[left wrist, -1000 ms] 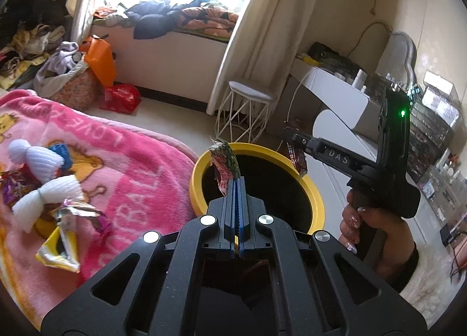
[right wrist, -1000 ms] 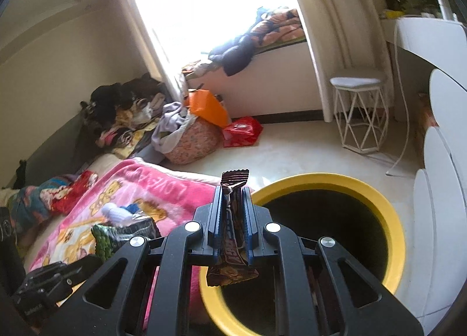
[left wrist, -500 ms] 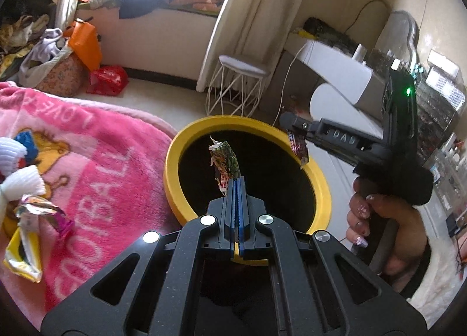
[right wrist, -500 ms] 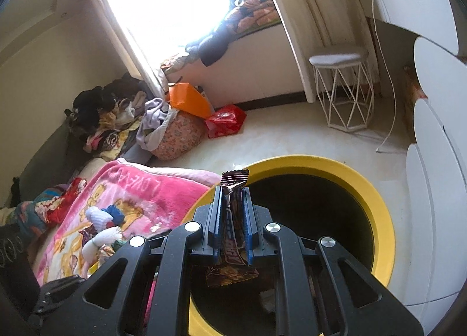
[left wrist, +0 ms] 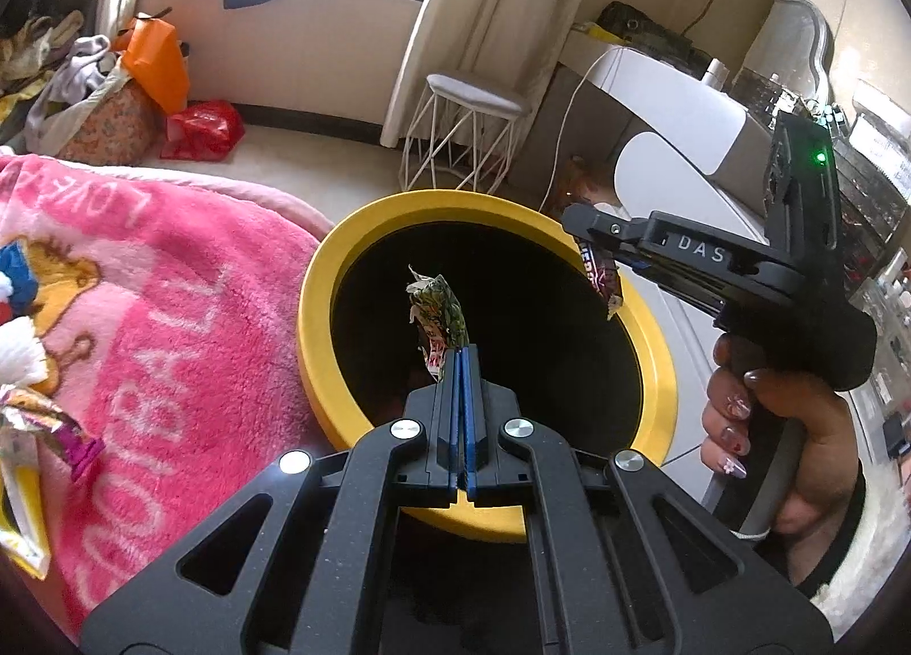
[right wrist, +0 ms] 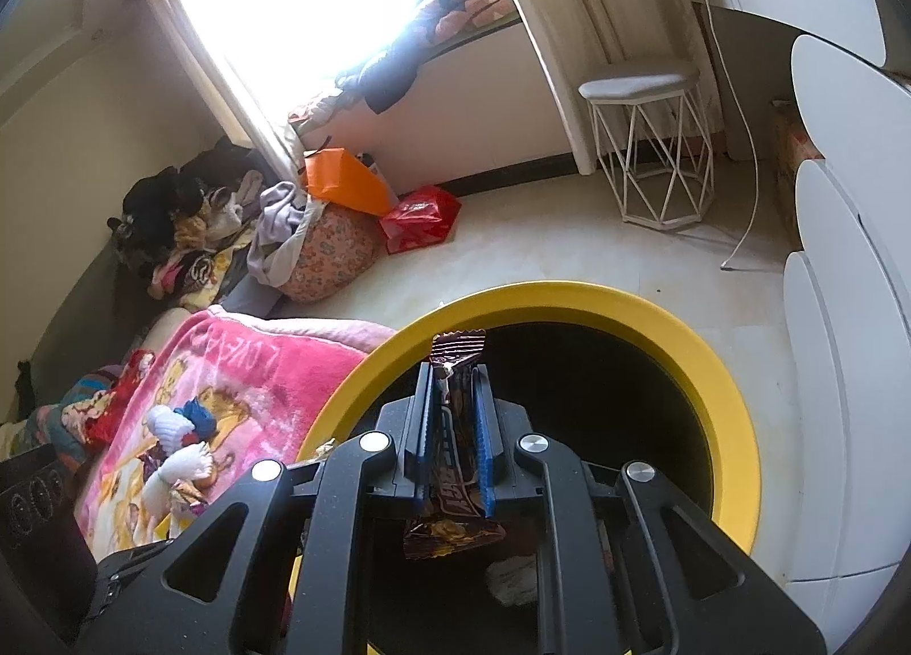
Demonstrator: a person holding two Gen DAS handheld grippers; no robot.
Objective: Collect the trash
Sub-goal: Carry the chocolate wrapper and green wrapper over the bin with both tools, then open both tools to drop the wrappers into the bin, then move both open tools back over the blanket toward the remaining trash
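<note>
While both grippers hang over the bin, here's the lot from left to right. At the left of the left wrist view lies a pink blanket (left wrist: pixel 171 313) with upside-down lettering, "LOVE" near the top and "FOOTBALL" lower down, and a few crumpled wrappers (left wrist: pixel 34 461) at its lower left edge. In the middle, the left gripper (left wrist: pixel 461 356) is clamped fully together on a green wrapper (left wrist: pixel 437 313), right over the dark mouth of the yellow-rimmed bin (left wrist: pixel 319 313); any print on it is too small to read. At the right, a hand (left wrist: pixel 786 444) holds the right gripper (right wrist: pixel 452 410), whose side reads "DAS". Its jaws have just been opening a little, with a brown candy bar wrapper (right wrist: pixel 455 450) still standing between the blue pads over the bin. Its lettering can't be made out.
</note>
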